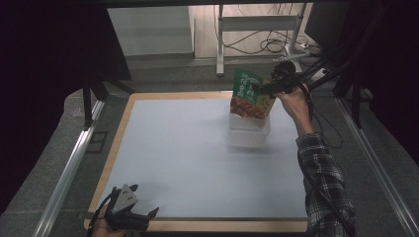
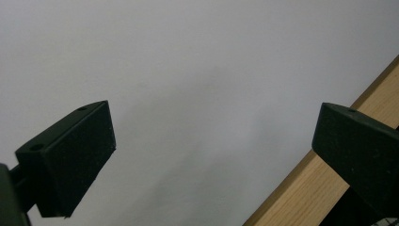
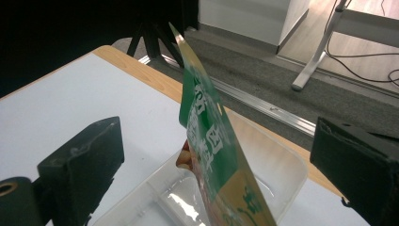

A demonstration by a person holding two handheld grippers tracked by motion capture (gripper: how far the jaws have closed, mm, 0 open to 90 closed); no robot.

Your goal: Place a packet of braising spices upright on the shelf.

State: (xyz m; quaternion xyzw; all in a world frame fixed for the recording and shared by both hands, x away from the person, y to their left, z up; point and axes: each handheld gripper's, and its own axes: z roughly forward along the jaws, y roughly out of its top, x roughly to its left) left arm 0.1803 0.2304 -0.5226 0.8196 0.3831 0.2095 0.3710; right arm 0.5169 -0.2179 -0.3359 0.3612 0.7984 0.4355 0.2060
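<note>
Between the right gripper's (image 3: pixel 221 160) wide-spread jaws, a green snack pouch (image 3: pixel 211 136) stands on edge in a clear plastic tray (image 3: pixel 282 160).

Neither jaw touches the pouch, so it seems to rest in the tray, its lower end down in the compartment just ahead of the jaws; the hand (image 1: pixel 291 101) hovers close, probably to steady or take it. At the desk's (image 1: pixel 173 148) near edge the left gripper (image 1: pixel 129 213) waits, jaws apart and empty over bare white surface, likely parked clear of the work.
</note>
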